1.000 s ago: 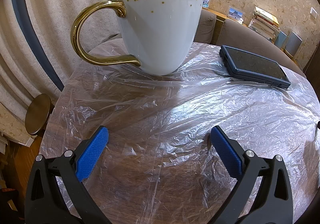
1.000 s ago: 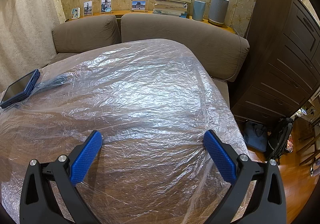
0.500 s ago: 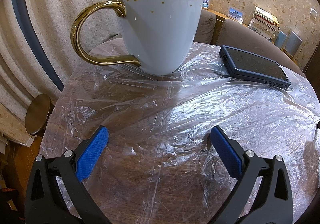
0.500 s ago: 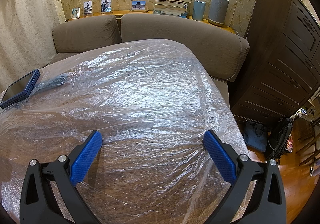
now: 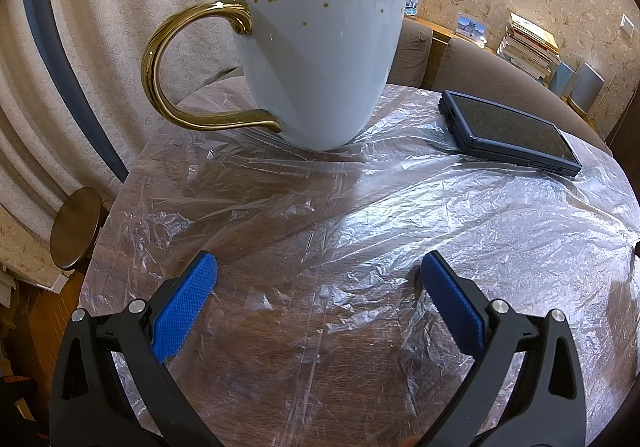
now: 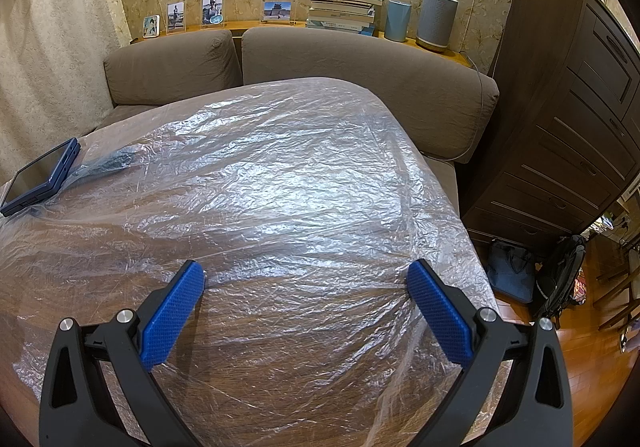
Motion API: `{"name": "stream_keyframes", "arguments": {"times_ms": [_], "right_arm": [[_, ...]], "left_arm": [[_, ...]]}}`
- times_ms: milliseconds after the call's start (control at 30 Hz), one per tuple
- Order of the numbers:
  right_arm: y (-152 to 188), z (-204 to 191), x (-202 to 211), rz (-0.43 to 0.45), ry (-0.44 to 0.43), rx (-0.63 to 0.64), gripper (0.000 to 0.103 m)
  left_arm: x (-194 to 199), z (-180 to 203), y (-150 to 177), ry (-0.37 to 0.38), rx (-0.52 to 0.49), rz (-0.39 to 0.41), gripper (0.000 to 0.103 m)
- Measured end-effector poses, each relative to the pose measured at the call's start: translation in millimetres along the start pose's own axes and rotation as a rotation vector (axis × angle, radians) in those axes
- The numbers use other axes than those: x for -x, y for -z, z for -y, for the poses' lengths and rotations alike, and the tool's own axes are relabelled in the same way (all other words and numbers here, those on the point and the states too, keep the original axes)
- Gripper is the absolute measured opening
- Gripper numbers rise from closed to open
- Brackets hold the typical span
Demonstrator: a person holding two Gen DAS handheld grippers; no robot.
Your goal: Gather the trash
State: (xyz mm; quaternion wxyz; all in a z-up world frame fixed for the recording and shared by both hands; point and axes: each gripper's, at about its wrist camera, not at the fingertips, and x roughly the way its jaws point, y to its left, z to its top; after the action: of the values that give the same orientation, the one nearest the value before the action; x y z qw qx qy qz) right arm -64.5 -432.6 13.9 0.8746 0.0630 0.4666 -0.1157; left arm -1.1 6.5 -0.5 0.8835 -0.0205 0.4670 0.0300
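Left wrist view looks across a wooden tabletop [image 5: 100,247] covered by a wrinkled sheet of clear plastic film [image 5: 360,215], which stretches out ahead of and beneath both grippers. This film is the likeliest trash here, though that is a judgement; no wrapper, scrap or bin shows in either view. Straight ahead of the left gripper [image 5: 318,275], well apart from it, stands a white mug [image 5: 320,59] with a gold handle and gold dots, upright on the film. Ahead and to the right lies a dark blue tablet [image 5: 508,135], flat on the film. The left gripper's blue fingers are spread wide with nothing between them, hovering low over the plastic.

Right wrist view shows the right gripper [image 6: 306,279] likewise spread wide and holding nothing, over bare film near the tabletop's right edge. The tablet sits far ahead to its left. A brown sofa [image 6: 360,63] lies beyond the tabletop.

Collection looks not yet begun: the film lies flat, ungathered, and the mug and tablet rest on top of it.
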Motion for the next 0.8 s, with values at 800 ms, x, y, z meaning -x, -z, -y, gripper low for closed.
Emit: {"name": "stream_keyframes", "arguments": {"times_ms": [800], "right_arm": [[-0.2, 0.2, -0.1, 0.0, 0.0, 0.0, 0.099]], "left_arm": [[-0.6, -0.8, 1.0, 0.005, -0.005, 0.0, 0.102]]}}
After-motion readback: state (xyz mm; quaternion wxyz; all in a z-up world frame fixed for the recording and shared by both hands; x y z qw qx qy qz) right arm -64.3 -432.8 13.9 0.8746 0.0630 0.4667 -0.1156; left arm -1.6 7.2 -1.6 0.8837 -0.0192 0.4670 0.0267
